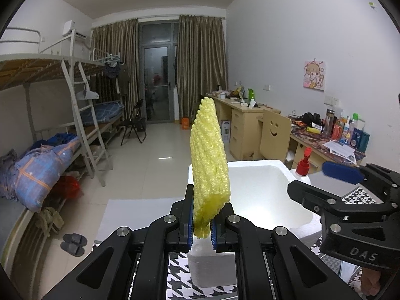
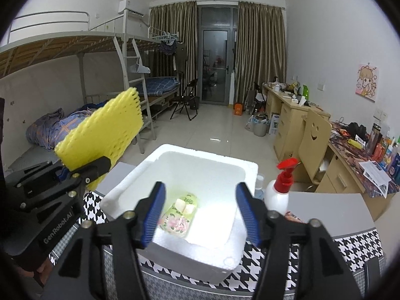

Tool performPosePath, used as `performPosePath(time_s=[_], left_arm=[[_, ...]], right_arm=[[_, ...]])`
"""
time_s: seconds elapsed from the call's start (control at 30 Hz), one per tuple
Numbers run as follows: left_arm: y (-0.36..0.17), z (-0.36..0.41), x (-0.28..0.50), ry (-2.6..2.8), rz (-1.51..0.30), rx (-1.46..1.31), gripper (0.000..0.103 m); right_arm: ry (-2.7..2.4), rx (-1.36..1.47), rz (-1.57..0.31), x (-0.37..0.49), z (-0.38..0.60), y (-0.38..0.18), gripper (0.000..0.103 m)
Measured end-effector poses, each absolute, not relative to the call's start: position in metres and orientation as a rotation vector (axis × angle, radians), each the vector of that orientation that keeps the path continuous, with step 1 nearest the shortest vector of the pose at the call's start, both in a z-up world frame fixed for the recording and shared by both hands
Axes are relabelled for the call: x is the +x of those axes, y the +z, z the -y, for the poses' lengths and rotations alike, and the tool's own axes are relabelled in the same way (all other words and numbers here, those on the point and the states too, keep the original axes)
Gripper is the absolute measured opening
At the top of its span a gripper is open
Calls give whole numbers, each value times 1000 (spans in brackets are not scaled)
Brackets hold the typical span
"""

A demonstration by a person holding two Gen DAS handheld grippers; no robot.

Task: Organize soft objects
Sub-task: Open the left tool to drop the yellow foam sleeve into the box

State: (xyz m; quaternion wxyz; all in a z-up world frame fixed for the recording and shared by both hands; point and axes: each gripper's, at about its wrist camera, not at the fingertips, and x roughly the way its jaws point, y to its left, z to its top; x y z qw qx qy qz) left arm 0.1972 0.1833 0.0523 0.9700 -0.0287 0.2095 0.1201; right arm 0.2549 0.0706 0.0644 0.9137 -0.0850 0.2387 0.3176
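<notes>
Right wrist view: right gripper (image 2: 200, 212) has jaws spread wide with nothing between them, poised over the white foam box (image 2: 175, 150). One soft item, a floral packet (image 2: 178, 215), already lies on the box floor, toward 7 o'clock of the interior. Left gripper (image 2: 82, 172) at 9 o'clock is clamped on the yellow foam net (image 2: 105, 130), held upright, well clear of the box. My read: one item stowed, the net not yet placed; left hand needs to bring it over the box and release. Pump bottle (image 2: 277, 195) stands just beside the box at 3 o'clock.
</notes>
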Motion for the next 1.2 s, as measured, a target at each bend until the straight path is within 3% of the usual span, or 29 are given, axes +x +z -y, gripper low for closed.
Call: performPosePath(time_s=[0.1,1.1,1.2], left_arm=[[53,-182,197,237,-422,-50,11],[42,-144,240,126,-498,-43,11],[37,-142,248,124,-525,-42,17]], right_arm=[[641,-166,-480,255,-66,67,80],[526,-152,-451,251,-16,77,80],[523,-144,-452,251,-13,77,80]])
